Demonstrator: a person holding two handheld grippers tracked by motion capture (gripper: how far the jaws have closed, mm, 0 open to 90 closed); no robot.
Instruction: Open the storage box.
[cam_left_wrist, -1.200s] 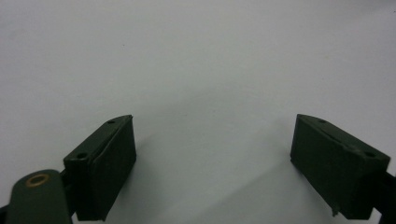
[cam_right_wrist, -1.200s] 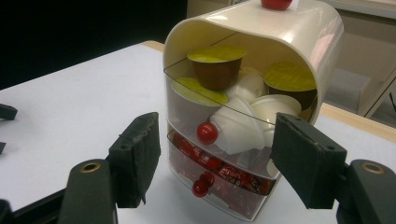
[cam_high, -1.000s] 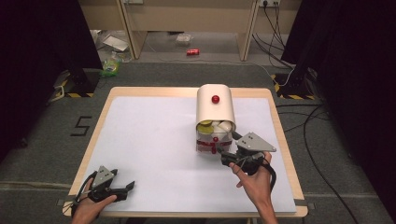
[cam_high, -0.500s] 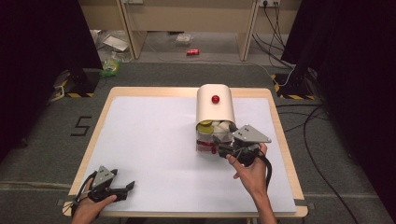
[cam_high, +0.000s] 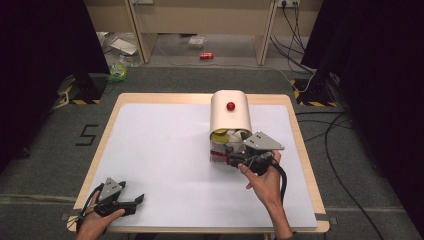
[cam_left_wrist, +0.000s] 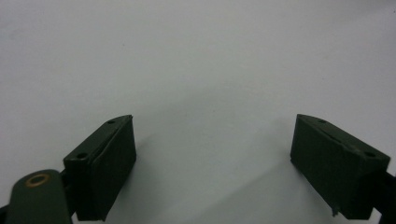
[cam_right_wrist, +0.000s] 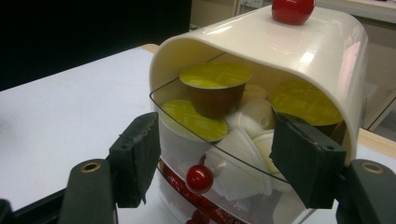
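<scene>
- The coffee-capsule box (cam_high: 230, 117) is set on the right half of the white worktop (cam_high: 160, 150), towards its far edge, with its open front turned to the person.
- The left claw (cam_high: 136, 202) is rested at the near left corner of the worktop, well apart from the box. Its jaws are spread wide and nothing is held between them.
- The clear drawer (cam_right_wrist: 187, 140) is seen under the cream cover (cam_right_wrist: 280, 42), with its small red drawer knob (cam_right_wrist: 199, 178) low on the front.
- The right claw (cam_high: 231, 159) is held just before that front. Its jaws are parted part way, one on each side of the drawer knob, and nothing is gripped yet.
- The step in hand is judged to be the taking of the drawer knob. The claw should be lowered and centred until the knob lies squarely between the pads, then closed gently.
- The pull should be kept level and straight towards the person, so that the light box is not dragged or tipped. The box could be steadied with the left claw.
- Counted: one box, one cover knob (cam_high: 230, 106) and one drawer knob.
- Three yellow-lidded capsules (cam_right_wrist: 215, 77) are counted, and at least three white capsules (cam_right_wrist: 254, 114); the red ones beneath cannot be counted.
</scene>
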